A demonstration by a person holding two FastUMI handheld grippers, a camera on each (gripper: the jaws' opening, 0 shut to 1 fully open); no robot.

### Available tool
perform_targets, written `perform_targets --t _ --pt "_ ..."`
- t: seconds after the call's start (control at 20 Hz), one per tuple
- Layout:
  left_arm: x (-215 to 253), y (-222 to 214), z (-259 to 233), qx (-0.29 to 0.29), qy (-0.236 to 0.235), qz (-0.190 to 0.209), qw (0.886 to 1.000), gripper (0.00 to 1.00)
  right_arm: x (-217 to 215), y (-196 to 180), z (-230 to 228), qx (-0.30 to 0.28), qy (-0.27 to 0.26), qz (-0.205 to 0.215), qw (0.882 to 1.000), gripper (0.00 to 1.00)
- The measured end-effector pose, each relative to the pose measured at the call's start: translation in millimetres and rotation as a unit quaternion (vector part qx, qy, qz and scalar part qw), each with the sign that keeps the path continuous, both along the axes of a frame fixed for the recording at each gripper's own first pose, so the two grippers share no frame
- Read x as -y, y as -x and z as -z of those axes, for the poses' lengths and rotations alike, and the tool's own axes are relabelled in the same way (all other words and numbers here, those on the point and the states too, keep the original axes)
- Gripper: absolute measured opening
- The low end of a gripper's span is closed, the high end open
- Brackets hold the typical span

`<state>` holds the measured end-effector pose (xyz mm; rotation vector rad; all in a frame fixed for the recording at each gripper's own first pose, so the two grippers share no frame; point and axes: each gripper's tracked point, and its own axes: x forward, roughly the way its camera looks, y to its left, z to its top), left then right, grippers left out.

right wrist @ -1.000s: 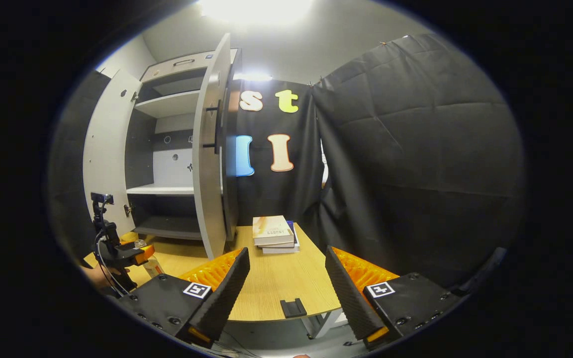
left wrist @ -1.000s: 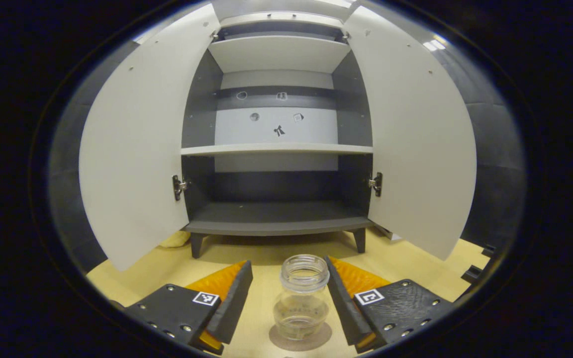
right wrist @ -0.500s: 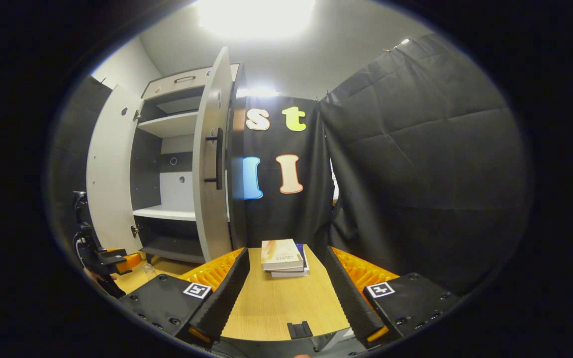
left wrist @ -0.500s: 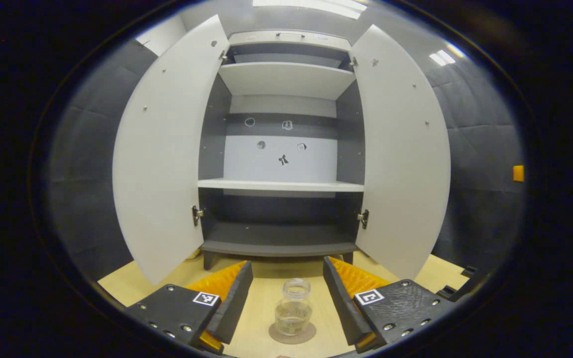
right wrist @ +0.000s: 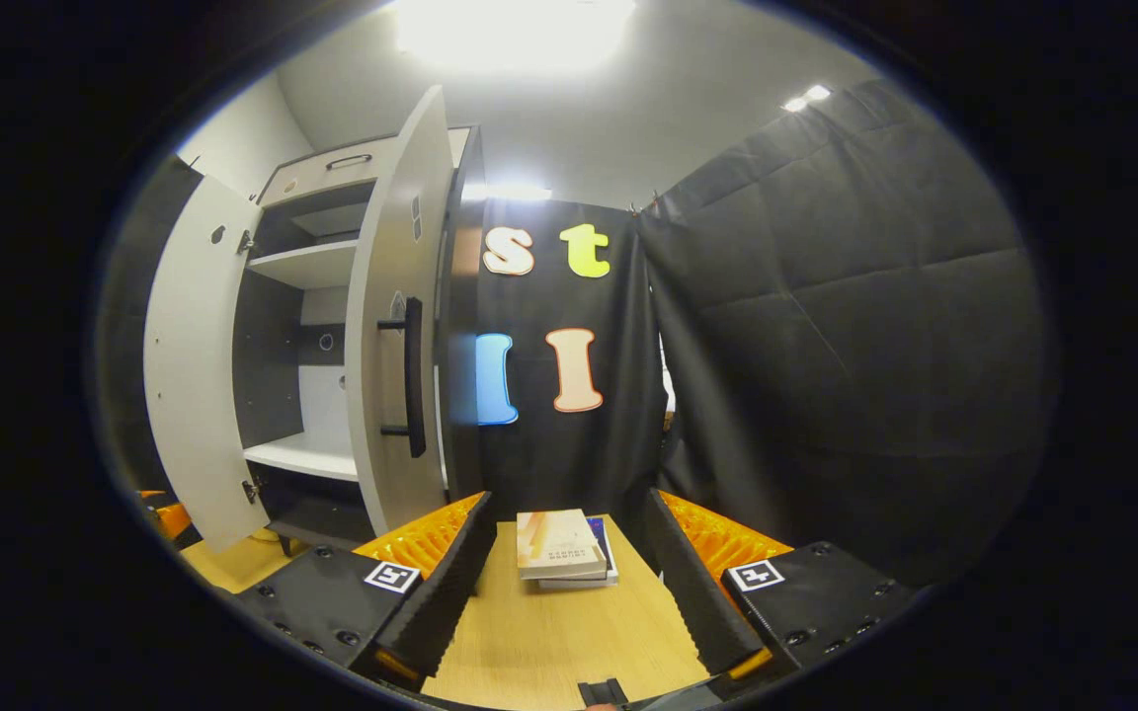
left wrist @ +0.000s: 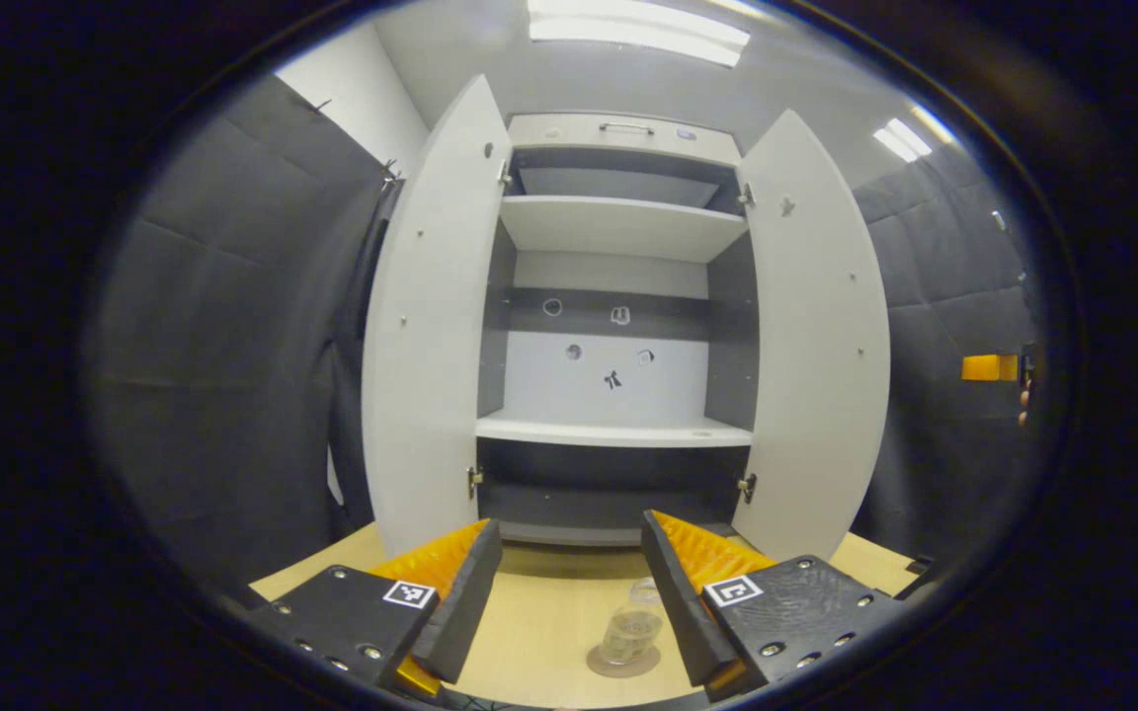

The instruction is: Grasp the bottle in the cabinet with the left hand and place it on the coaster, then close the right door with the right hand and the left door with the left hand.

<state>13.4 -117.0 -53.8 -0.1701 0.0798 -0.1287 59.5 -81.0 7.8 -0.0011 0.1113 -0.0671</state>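
Note:
A clear glass bottle [left wrist: 631, 630] stands upright on a round brown coaster [left wrist: 621, 664] on the wooden table, in front of the cabinet [left wrist: 618, 296]. My left gripper [left wrist: 569, 604] is open, drawn back from the bottle, which sits low between its fingers without touching them. Both cabinet doors stand wide: the left door [left wrist: 426, 336] and the right door [left wrist: 816, 346]. In the right gripper view, the right door [right wrist: 381, 326] shows its black handle [right wrist: 414, 377] edge-on. My right gripper [right wrist: 569, 585] is open and holds nothing.
A stack of books [right wrist: 561, 549] lies on the table [right wrist: 539, 642] to the right of the cabinet. The cabinet's white shelf [left wrist: 618, 432] is bare. An orange part of the other gripper [left wrist: 990, 367] and a fingertip appear at the far right of the left gripper view.
My left gripper has pulled back and risen away from the bottle, which stays on the coaster. The right gripper has lifted and turned more toward the right door's handle.

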Motion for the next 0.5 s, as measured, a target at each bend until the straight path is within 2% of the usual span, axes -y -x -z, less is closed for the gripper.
perform_targets --t 0.1,0.15,0.5 --pt "-27 0 -10 0.007 -0.003 -0.015 1.000 0.83 -3 -15 -12 0.008 0.011 0.015 1.000 0.97" --pt "-42 -1 -14 0.009 -0.009 -0.025 1.000 0.83 -7 -23 -17 0.010 0.011 0.020 1.000 0.94" --pt "-128 -2 -33 0.029 -0.037 -0.078 0.996 0.83 -31 -65 -55 0.040 0.009 0.048 0.998 0.94"
